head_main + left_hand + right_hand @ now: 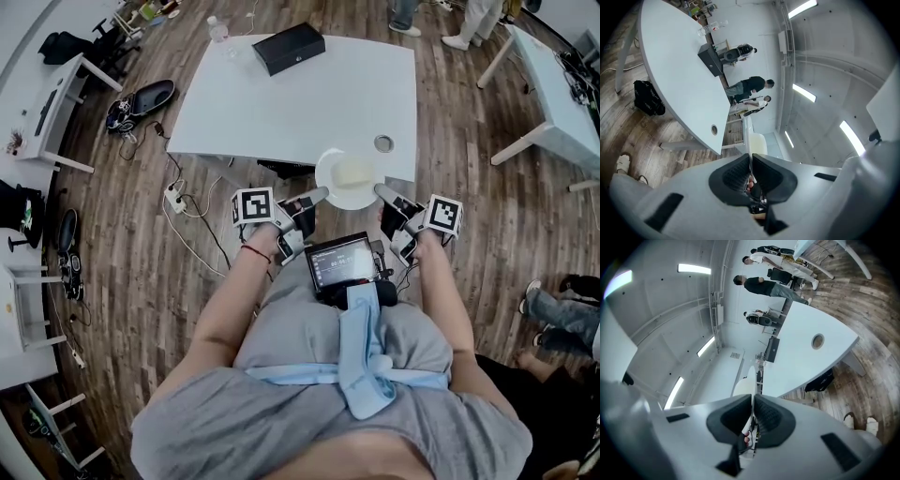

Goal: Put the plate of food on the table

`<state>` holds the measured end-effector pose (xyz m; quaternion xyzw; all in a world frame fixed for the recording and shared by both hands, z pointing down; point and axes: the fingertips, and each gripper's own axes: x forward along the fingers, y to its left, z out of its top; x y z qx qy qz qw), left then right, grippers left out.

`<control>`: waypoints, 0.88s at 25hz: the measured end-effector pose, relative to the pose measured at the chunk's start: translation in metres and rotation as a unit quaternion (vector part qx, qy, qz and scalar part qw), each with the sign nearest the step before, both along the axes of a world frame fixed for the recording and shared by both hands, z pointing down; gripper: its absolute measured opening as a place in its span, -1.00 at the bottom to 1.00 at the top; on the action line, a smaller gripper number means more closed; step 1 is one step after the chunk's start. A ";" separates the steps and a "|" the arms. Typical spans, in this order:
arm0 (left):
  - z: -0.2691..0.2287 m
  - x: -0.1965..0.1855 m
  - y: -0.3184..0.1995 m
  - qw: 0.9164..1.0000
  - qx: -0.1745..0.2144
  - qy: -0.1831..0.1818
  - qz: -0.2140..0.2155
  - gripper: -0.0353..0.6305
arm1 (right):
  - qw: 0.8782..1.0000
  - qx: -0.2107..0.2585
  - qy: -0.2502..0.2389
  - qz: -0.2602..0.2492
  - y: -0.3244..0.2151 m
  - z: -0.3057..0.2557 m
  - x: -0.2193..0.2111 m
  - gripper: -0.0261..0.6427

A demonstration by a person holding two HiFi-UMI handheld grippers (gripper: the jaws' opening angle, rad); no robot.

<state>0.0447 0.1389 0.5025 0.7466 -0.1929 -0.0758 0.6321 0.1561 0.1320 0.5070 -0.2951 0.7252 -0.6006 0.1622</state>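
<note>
Tilt is your risk: the plate of food (347, 178) hangs between your left gripper (319, 195) and right gripper (382, 192), each clamped on opposite rim edges, just ahead over the table (291, 103) edge, so uneven lowering could spill it.

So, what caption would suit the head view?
A person's left gripper and right gripper hold a white plate of food by opposite rims at the near edge of the table.
</note>
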 end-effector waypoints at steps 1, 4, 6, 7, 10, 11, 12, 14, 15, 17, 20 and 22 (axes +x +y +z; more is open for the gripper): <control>0.000 0.000 -0.001 1.000 0.000 0.000 -0.001 -0.80 | 1.000 0.001 0.000 -0.001 -0.001 -0.001 0.000 -0.80; 0.002 -0.001 -0.002 1.000 0.000 0.000 -0.005 -0.80 | 1.000 0.000 0.004 -0.005 -0.003 0.001 0.000 -0.80; 0.002 -0.001 -0.003 1.000 0.000 0.001 -0.007 -0.80 | 1.000 -0.002 0.005 -0.005 -0.004 0.002 0.001 -0.80; 0.003 -0.001 -0.003 1.000 0.001 0.002 -0.008 -0.80 | 1.000 -0.003 0.005 -0.005 -0.005 0.002 0.001 -0.80; 0.004 -0.001 -0.003 1.000 0.000 0.004 -0.008 -0.80 | 1.000 -0.004 0.005 -0.006 -0.005 0.003 0.000 -0.80; 0.004 -0.001 -0.003 1.000 -0.001 0.005 -0.008 -0.80 | 1.000 -0.004 0.005 -0.006 -0.005 0.003 0.000 -0.80; 0.005 -0.001 -0.003 1.000 -0.001 0.005 -0.007 -0.80 | 1.000 -0.003 0.005 -0.006 -0.005 0.004 0.000 -0.80; 0.006 -0.001 -0.003 1.000 -0.001 0.006 -0.008 -0.80 | 1.000 -0.003 0.006 -0.007 -0.004 0.004 0.000 -0.80; 0.006 -0.001 -0.003 1.000 -0.001 0.006 -0.009 -0.80 | 1.000 -0.003 0.007 -0.008 -0.004 0.005 0.000 -0.80; 0.006 -0.001 -0.003 1.000 -0.001 0.006 -0.009 -0.80 | 1.000 -0.001 0.012 -0.009 -0.005 0.005 0.001 -0.80; 0.006 -0.001 -0.003 1.000 -0.002 0.006 -0.009 -0.80 | 1.000 -0.003 0.011 -0.010 -0.006 0.006 0.001 -0.80; 0.008 -0.002 -0.003 1.000 -0.002 0.006 -0.010 -0.80 | 1.000 -0.004 0.011 -0.010 -0.006 0.007 0.000 -0.80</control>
